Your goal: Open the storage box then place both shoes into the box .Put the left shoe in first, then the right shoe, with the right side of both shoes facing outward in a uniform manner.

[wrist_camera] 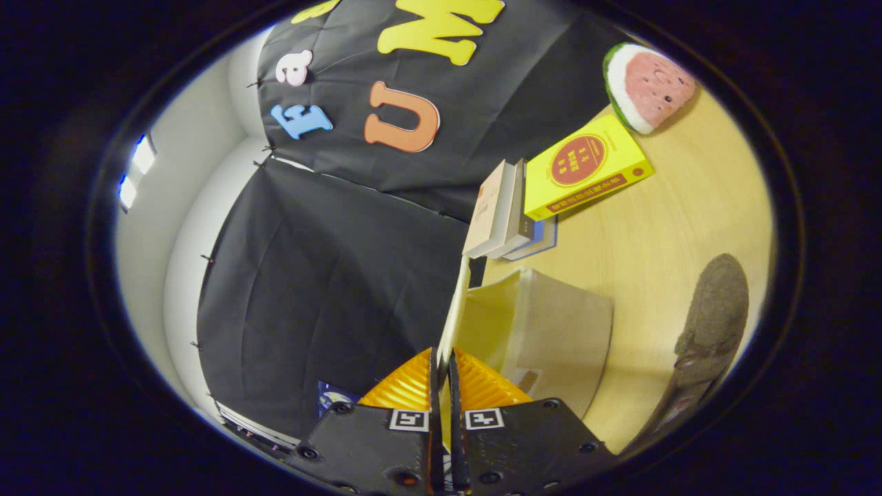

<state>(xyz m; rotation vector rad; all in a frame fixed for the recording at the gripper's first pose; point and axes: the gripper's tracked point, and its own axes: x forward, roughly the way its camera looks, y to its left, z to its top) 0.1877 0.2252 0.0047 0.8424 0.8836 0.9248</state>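
one box [551, 324], one shoe [713, 324], four books [586, 165]

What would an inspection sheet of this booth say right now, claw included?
Surface: pale wooden table.
Job's things: storage box just ahead of the claw, its thin lid raised on edge; one brown shoe lying beside the box.
Clutter: yellow book leaning on a stack of books; watermelon toy beyond them.
Claw: claw shut on the lid's edge.
Cables: nothing seen.
Surroundings: black cloth wall; white wall behind it.
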